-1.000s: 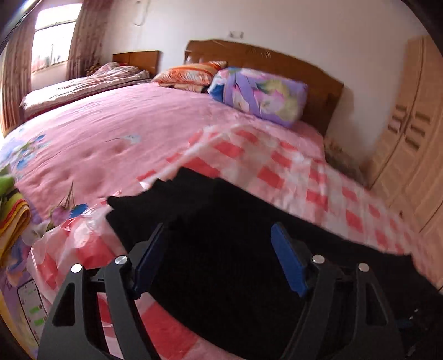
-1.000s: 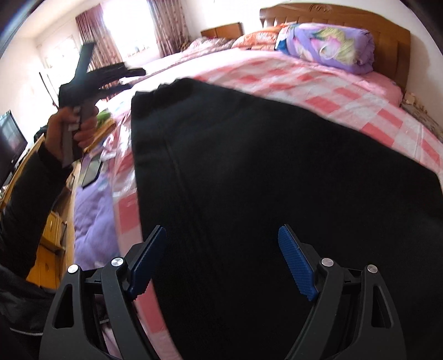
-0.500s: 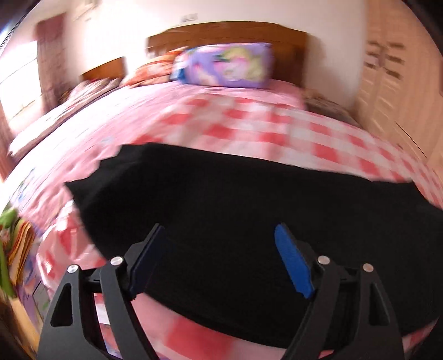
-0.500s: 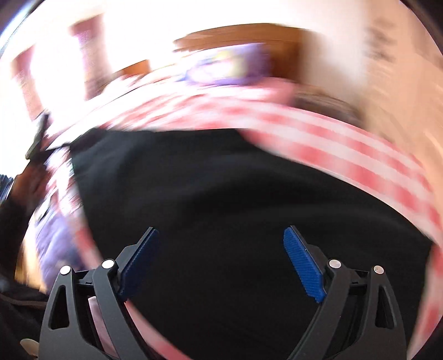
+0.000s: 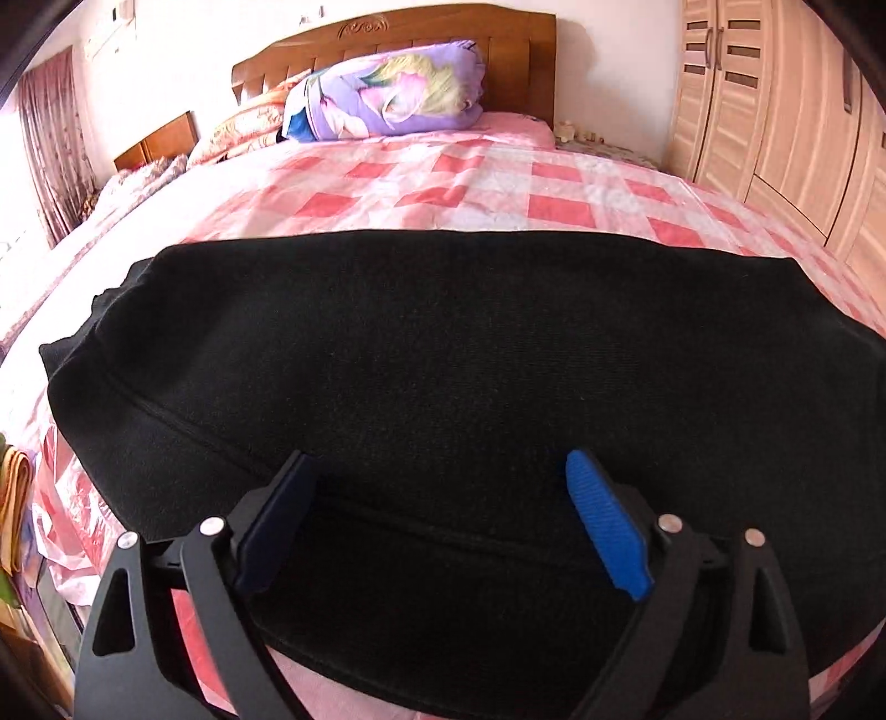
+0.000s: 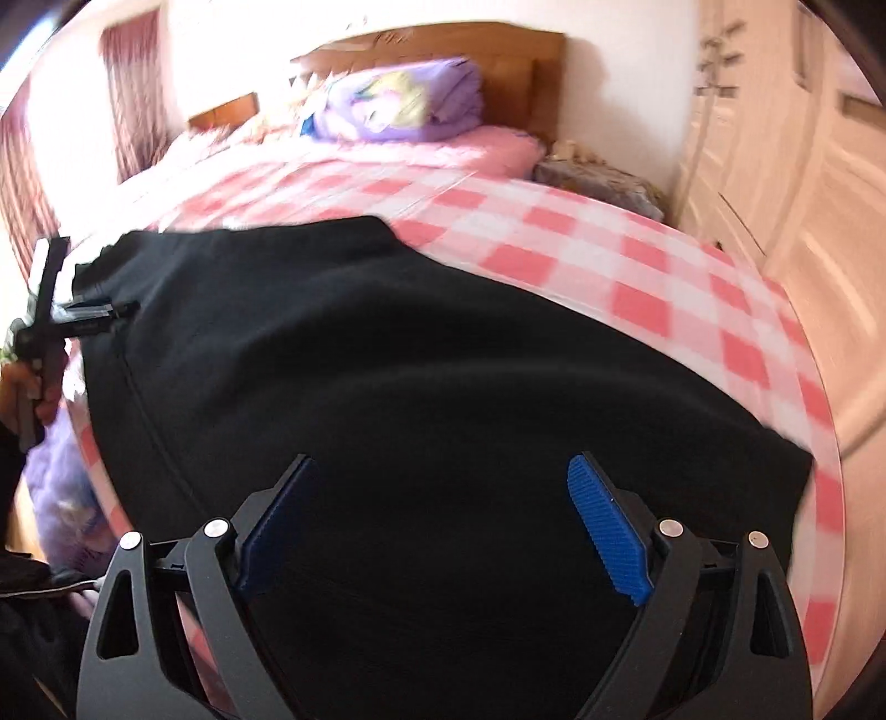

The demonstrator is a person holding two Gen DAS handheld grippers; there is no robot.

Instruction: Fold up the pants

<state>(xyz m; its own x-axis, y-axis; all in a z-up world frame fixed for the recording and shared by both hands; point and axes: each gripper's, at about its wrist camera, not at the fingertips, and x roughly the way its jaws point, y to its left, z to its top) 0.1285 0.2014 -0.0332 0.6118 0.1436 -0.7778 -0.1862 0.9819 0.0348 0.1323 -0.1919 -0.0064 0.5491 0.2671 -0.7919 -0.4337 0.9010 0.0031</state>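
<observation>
Black pants [image 5: 443, 360] lie flat across the near part of a bed with a pink checked sheet [image 5: 470, 188]; they also fill the right wrist view [image 6: 415, 387]. My left gripper [image 5: 443, 515] is open and empty, just above the pants' near edge. My right gripper [image 6: 443, 520] is open and empty over the pants, toward their right end. The left gripper also shows in the right wrist view [image 6: 119, 310], held in a hand at the pants' left end.
A purple floral pillow [image 5: 387, 94] and a wooden headboard [image 5: 398, 33] are at the far end of the bed. A light wooden wardrobe [image 5: 775, 111] stands to the right. Folded colourful cloth [image 5: 11, 498] lies at the left edge.
Both grippers have swung to the right and now face the headboard across the pants. Both stay open. The pants have not moved.
</observation>
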